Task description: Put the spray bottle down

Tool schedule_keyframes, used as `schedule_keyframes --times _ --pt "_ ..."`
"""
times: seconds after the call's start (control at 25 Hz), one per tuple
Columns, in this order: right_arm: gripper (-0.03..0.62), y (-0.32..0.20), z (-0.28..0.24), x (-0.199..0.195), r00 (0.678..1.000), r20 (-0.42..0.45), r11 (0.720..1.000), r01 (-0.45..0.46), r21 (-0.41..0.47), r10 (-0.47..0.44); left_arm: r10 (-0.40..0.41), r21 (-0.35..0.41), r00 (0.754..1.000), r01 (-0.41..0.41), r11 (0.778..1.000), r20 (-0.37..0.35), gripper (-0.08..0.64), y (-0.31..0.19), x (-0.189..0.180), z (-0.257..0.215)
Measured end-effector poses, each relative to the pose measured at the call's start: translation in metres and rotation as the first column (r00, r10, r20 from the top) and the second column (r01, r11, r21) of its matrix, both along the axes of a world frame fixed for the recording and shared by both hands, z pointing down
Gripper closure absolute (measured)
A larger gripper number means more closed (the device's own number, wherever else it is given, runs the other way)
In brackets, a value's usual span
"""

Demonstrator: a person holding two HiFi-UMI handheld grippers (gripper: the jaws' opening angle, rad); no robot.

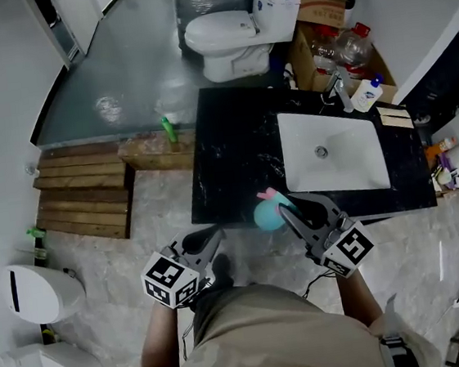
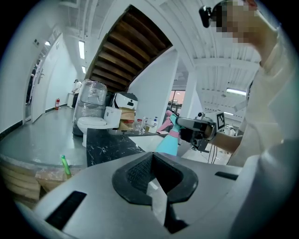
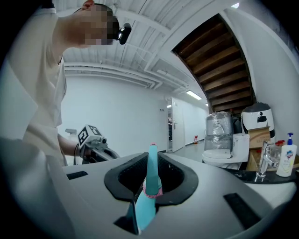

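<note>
Two grippers are in play. The right gripper (image 1: 288,210) has its jaws pinched on the neck of the one spray bottle (image 1: 267,213), a teal bottle with a pink trigger and collar. In the right gripper view the bottle's narrow top stands up between the black pads (image 3: 174,179). The left gripper (image 1: 207,239) has its jaws pressed together with nothing between them, and it sits off the counter's front edge, near the person's body.

The spray bottle hangs over the front edge of the black marble counter (image 1: 235,161), just beside the front left corner of the single white sink basin (image 1: 333,152). Whether its base touches the stone cannot be told.

At the back of the counter stand one chrome faucet (image 1: 337,88) and one white pump bottle (image 1: 366,94) with a blue top. Behind them is one open cardboard box (image 1: 322,40) holding clear plastic bottles.

One white toilet (image 1: 233,30) stands beyond the counter on a grey floor. One green bottle (image 1: 169,129) stands on a wooden step left of the counter, beside a slatted wooden platform (image 1: 80,191). Two white fixtures (image 1: 36,293) sit at the lower left on pale marbled flooring. The walls are white, and the gripper views show the underside of a wooden staircase overhead.
</note>
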State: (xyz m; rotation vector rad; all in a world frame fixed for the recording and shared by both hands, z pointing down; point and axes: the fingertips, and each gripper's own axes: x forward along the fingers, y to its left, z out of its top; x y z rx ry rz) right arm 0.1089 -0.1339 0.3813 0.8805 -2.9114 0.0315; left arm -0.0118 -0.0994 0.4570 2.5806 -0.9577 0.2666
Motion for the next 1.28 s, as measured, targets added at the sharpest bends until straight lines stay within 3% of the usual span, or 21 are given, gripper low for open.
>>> schedule_keyframes --times 0.48,1.28 --pt "0.520 -0.044 -0.010 -0.007 0.996 -0.038 0.996 -0.079 0.027 0.080 0.035 -0.006 0.999 -0.035 0.999 -0.039 0.549 -0.028 -0.012 0.003" --pt "0.520 -0.098 -0.026 -0.054 0.987 -0.060 0.987 -0.146 0.059 0.150 0.029 0.017 0.996 -0.028 0.999 -0.088 0.549 -0.069 -0.080 0.005"
